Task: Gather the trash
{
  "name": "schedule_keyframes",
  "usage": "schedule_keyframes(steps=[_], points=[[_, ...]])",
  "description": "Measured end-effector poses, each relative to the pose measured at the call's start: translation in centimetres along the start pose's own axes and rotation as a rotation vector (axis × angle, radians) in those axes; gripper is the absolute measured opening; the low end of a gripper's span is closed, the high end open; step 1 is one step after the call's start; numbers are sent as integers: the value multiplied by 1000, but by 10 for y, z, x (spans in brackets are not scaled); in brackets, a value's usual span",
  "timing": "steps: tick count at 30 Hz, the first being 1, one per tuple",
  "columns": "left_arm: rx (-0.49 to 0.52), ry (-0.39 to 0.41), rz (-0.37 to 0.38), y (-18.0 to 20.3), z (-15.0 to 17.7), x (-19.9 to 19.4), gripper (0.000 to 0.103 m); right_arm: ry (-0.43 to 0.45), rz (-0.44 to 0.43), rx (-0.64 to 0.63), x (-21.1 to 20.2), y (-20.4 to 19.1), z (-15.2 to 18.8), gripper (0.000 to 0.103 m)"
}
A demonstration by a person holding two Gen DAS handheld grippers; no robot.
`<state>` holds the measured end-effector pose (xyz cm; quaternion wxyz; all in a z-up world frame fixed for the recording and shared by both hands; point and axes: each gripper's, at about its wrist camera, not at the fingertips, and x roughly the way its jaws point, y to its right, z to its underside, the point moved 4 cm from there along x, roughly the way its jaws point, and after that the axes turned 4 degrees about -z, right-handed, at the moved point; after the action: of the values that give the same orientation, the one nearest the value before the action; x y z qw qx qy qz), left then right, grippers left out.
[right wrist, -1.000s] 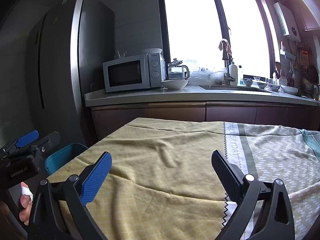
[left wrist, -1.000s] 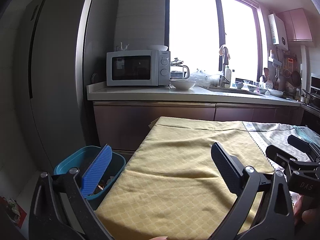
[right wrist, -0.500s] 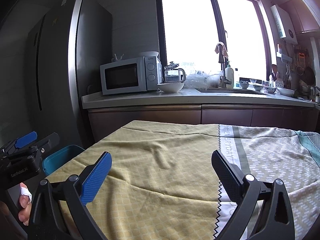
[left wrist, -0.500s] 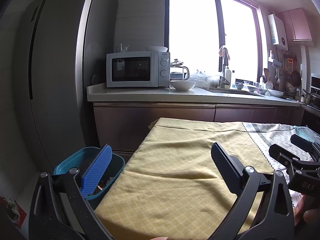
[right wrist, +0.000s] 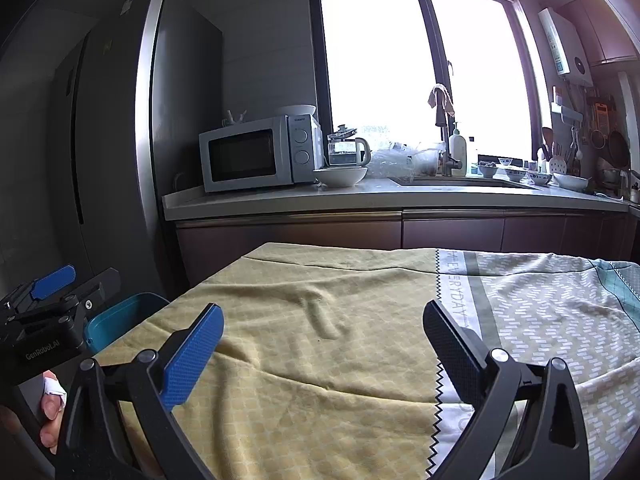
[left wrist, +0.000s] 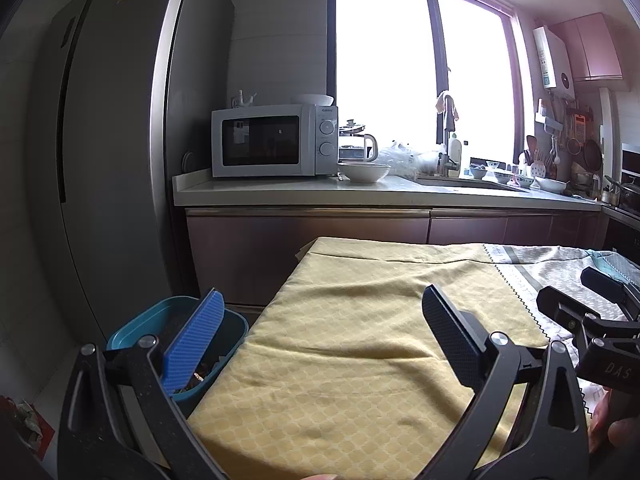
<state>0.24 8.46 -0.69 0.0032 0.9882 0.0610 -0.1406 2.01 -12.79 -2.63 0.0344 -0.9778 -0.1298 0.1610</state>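
The teal bin (left wrist: 132, 330) at the lower left of the left wrist view is partly covered by the left gripper's blue finger (left wrist: 194, 342), so its contents cannot be identified. In the right wrist view only the bin's rim (right wrist: 120, 316) is seen at left, behind the tablecloth (right wrist: 320, 340). Small dishes (left wrist: 516, 178) at right are too small to be told apart.

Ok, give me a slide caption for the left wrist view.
Left tool open and empty over the yellow tablecloth, teal trash bin beside the table.
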Motion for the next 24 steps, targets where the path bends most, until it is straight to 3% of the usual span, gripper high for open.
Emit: schedule_keyframes(steps=[24], points=[[1,3,-2,6,2,1,98,6,6,14,-2,3,3,96]])
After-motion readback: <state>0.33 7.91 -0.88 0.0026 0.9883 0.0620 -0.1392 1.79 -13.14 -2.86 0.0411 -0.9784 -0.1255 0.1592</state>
